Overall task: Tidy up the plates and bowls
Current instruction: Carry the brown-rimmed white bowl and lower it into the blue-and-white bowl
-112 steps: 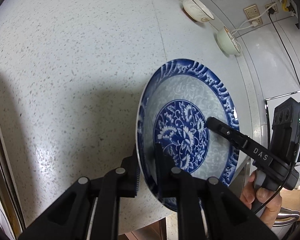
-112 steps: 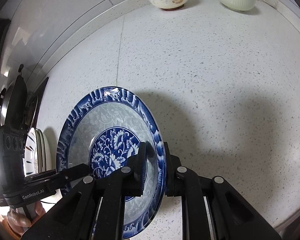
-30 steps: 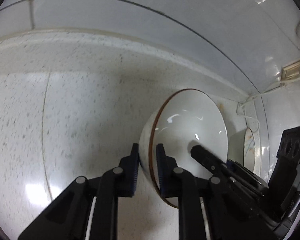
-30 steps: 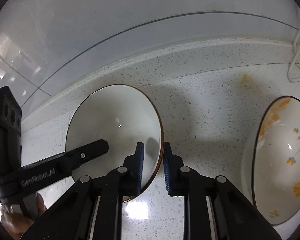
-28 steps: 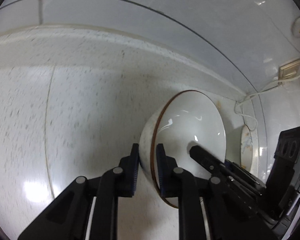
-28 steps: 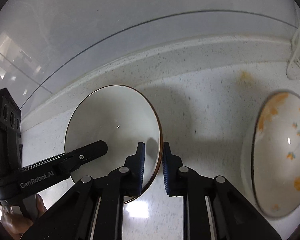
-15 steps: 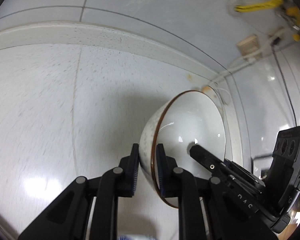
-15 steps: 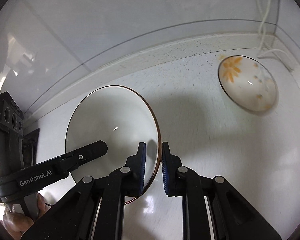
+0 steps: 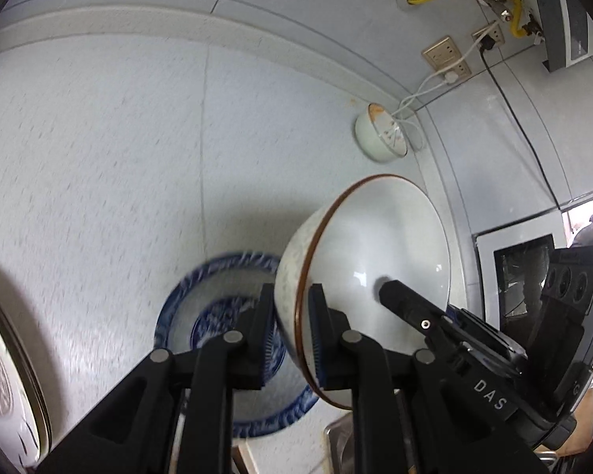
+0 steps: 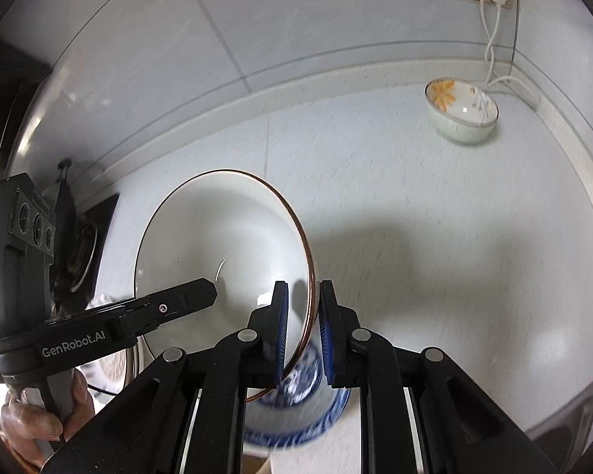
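Observation:
Both grippers hold one white bowl with a brown rim in the air, each clamped on an opposite side of its rim. My left gripper is shut on the near rim; the bowl also shows in the right wrist view, where my right gripper is shut on its rim. A blue-and-white patterned plate lies on the counter just beneath the bowl; it also shows in the right wrist view. A pale green bowl with orange flowers stands far back by the wall, and shows in the right wrist view.
The speckled white countertop stretches back to the tiled wall. Upright plates stand at the left edge. Sockets with cables are on the wall at the back right. A sink edge shows at lower right.
Both grippers have lifted the white bowl off the counter by the wall and carried it back toward the near side; it now hangs over the blue plate. The flowered bowl is now far behind.

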A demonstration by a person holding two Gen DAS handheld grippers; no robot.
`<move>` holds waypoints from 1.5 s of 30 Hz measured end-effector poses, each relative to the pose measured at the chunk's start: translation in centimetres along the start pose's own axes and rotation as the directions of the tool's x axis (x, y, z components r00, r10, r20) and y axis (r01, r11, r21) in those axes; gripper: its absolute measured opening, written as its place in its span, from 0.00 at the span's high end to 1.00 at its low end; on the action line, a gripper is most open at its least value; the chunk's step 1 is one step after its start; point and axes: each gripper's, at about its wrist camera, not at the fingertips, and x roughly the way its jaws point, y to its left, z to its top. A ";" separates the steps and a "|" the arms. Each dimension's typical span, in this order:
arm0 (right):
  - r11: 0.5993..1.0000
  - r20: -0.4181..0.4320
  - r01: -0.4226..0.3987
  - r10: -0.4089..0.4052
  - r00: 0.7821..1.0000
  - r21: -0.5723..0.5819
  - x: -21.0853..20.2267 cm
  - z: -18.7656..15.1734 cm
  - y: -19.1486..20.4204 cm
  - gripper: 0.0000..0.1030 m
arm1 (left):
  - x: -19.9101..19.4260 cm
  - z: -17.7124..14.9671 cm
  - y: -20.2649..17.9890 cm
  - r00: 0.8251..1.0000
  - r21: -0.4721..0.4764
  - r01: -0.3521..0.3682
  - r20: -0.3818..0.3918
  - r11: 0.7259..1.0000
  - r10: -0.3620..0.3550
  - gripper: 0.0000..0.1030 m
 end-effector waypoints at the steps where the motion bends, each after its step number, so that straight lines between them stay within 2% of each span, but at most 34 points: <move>1: 1.000 -0.008 -0.001 0.001 1.000 0.001 0.1 -0.4 0.1 0.86 | 0.1 -0.7 0.4 1.000 -0.007 -0.004 -0.007 1.000 0.004 0.85; 11: 0.999 -0.139 -0.018 0.022 0.990 0.028 4.1 -5.5 -0.5 0.86 | 3.8 -5.3 3.8 0.994 -0.060 -0.086 -0.069 0.994 0.082 0.85; 17: 0.999 -0.183 -0.037 0.041 0.982 0.027 6.2 -6.2 -1.0 0.86 | 6.3 -6.1 5.3 0.986 -0.083 -0.130 -0.116 0.988 0.120 0.86; 20: 0.999 -0.201 -0.042 0.047 0.978 0.030 7.0 -6.3 -1.5 0.86 | 6.5 -6.0 4.7 0.985 -0.058 -0.148 -0.095 0.987 0.142 0.87; 22: 0.998 -0.208 -0.046 0.052 0.977 0.035 7.2 -6.3 -1.8 0.86 | 6.8 -5.9 4.7 0.984 -0.068 -0.154 -0.102 0.986 0.147 0.87; 28: 0.998 -0.215 -0.050 0.055 0.975 0.030 7.5 -6.1 -2.0 0.87 | 7.4 -5.2 3.4 0.974 -0.020 -0.210 -0.092 0.977 0.207 0.87; 45: 1.000 -0.191 -0.024 0.024 0.981 0.004 7.5 -6.4 -1.1 0.83 | 8.8 -4.6 2.2 0.961 0.009 -0.264 -0.085 0.965 0.263 0.84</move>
